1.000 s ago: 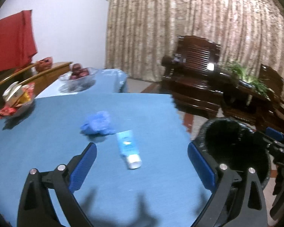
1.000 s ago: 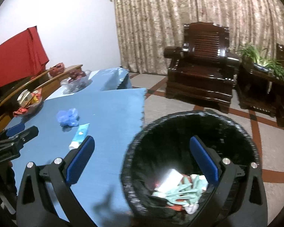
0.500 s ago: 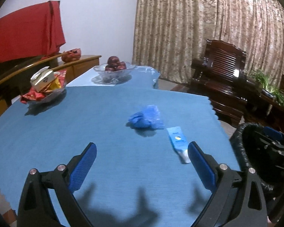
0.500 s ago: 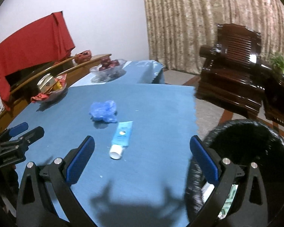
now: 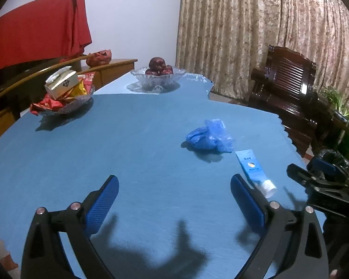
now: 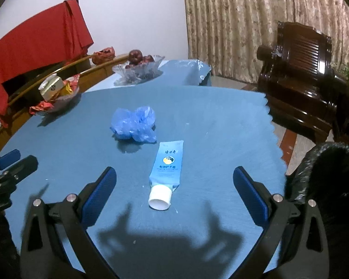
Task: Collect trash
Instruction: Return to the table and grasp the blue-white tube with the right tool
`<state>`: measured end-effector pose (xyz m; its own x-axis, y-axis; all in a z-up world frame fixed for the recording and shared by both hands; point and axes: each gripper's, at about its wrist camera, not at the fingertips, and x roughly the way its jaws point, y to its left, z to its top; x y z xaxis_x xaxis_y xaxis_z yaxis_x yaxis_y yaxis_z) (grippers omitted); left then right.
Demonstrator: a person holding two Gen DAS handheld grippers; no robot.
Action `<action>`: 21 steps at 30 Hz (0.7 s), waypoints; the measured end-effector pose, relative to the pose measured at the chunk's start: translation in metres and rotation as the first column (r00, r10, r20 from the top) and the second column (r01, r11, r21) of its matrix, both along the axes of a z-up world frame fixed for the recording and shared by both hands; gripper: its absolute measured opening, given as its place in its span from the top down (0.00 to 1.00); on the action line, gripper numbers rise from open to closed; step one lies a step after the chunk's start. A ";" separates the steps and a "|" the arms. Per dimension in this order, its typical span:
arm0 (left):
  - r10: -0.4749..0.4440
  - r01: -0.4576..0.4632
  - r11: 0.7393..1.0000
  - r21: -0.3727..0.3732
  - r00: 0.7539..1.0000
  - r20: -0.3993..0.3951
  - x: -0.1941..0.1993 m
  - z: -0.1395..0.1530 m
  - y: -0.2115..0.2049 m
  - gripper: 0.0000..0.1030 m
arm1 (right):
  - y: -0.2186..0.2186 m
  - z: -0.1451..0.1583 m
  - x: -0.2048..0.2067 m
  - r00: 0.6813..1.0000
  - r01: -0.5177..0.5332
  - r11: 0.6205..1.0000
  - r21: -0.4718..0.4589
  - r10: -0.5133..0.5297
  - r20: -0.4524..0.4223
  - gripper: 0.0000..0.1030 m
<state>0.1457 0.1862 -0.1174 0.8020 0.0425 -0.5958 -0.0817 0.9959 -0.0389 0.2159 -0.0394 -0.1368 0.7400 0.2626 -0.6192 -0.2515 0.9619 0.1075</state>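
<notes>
A light blue tube with a white cap (image 6: 167, 167) lies on the blue tablecloth (image 6: 209, 125), cap toward me, right between the fingers of my right gripper (image 6: 174, 186), which is open and empty above it. A crumpled blue plastic bag (image 6: 133, 125) lies just behind the tube. In the left wrist view the tube (image 5: 254, 171) lies by the right finger of my open, empty left gripper (image 5: 173, 197), with the bag (image 5: 208, 137) further off. The black-lined trash bin (image 6: 325, 174) stands off the table's right edge.
A glass bowl of dark red fruit (image 5: 159, 75) and a dish of snack packets with a small box (image 5: 62, 95) stand at the far left of the table. A dark wooden armchair (image 6: 300, 74) and curtains are behind. A red cloth (image 5: 35, 30) hangs at left.
Both grippers have swung left, away from the trash bin and over the table. The right gripper now faces the tube instead of the bin's inside. Both stay open.
</notes>
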 end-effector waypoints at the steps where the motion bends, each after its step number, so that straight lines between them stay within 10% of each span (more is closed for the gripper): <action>1: 0.000 0.000 1.000 0.000 1.000 -0.003 0.002 -0.002 0.001 0.08 | 0.002 -0.004 0.002 1.000 0.001 1.000 -0.003 -0.001 -0.007 0.06; 21: 0.015 -0.016 0.999 -0.032 0.999 -0.047 0.027 -0.027 0.020 0.09 | 0.032 -0.059 0.038 0.974 -0.075 0.995 -0.060 0.060 -0.220 0.59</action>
<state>0.1724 0.2065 -0.1444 0.7723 0.0344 -0.6343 -0.0995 0.9928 -0.0672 0.2542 -0.0077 -0.1958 0.5673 0.2599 -0.7814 -0.2941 0.9503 0.1026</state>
